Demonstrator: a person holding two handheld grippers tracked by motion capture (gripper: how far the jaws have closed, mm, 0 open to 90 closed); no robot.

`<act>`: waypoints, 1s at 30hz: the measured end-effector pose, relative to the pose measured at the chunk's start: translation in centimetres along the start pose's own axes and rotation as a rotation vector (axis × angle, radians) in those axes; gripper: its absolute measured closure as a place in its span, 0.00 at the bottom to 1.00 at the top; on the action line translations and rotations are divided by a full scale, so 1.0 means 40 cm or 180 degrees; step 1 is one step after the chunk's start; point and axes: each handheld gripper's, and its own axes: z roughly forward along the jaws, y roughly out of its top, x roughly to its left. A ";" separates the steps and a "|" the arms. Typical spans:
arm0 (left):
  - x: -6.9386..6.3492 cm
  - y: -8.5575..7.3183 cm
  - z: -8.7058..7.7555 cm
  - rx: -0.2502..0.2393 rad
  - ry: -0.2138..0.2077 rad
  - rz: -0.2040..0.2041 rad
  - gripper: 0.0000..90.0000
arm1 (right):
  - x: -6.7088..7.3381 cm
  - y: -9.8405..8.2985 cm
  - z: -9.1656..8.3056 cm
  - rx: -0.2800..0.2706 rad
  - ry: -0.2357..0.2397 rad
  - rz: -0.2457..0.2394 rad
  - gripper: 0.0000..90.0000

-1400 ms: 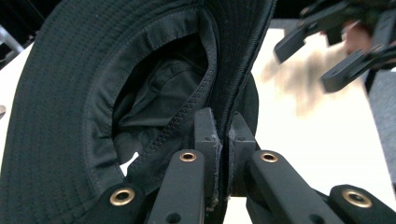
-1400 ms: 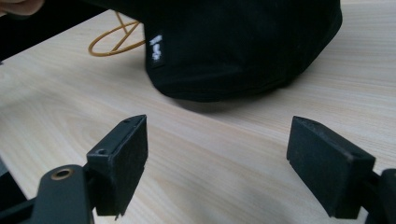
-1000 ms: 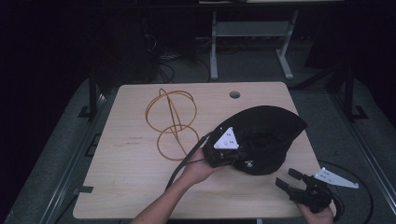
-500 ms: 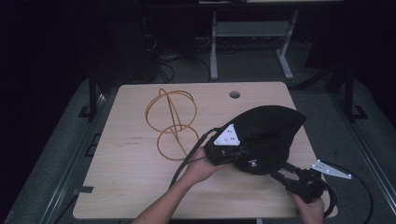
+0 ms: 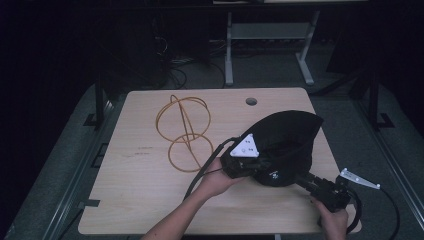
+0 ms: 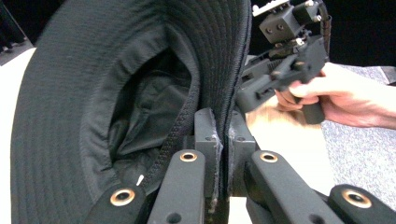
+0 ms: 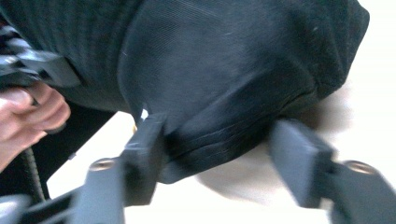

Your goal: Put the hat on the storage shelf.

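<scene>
The left gripper [image 6: 223,140] is clamped tight on the brim of a black hat [image 5: 287,145], its 2 jaws pinching the stitched edge between them. The right gripper [image 7: 215,154] reaches in from the table's [image 5: 140,200] near right corner; its jaws have just been closing around the hat's bunched lower edge, the fabric between them, the left jaw against the cloth and the right jaw just beside it. The hat sits tilted at the table's right side, near the front edge. A wire frame [image 5: 182,132] of orange hoops stands toward the middle, well apart.
</scene>
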 end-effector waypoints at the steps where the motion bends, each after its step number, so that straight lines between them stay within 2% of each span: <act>1: 0.000 0.002 0.001 0.0000 0.0009 0.0020 0.96 | -0.001 0.002 0.003 -0.0022 0.0029 -0.0018 0.54; 4: -0.002 0.006 0.001 0.0025 0.0017 0.0061 0.96 | -0.003 0.008 0.018 -0.0062 0.0090 -0.0064 0.69; 5: -0.002 0.007 0.001 0.0029 0.0012 0.0060 0.96 | 0.002 0.013 0.025 -0.0074 0.0028 -0.0107 0.79; 6: -0.002 0.007 0.002 0.0022 0.0012 0.0053 0.96 | 0.002 0.013 0.025 -0.0074 0.0028 -0.0107 0.79; 8: -0.001 0.006 0.001 0.0038 0.0009 0.0061 0.96 | 0.005 0.017 0.031 -0.0080 0.0005 -0.0142 0.85; 12: 0.000 0.004 -0.004 0.0046 0.0008 0.0047 0.95 | 0.013 0.020 0.030 -0.0030 -0.0138 -0.0237 0.94; 19: -0.005 0.002 -0.008 0.0104 0.0028 0.0061 0.95 | 0.016 0.020 0.014 -0.0106 -0.0183 -0.0253 0.97; 30: -0.009 0.003 -0.019 0.0230 0.0115 0.0074 0.88 | 0.016 0.025 -0.004 -0.0288 -0.0102 -0.0259 0.97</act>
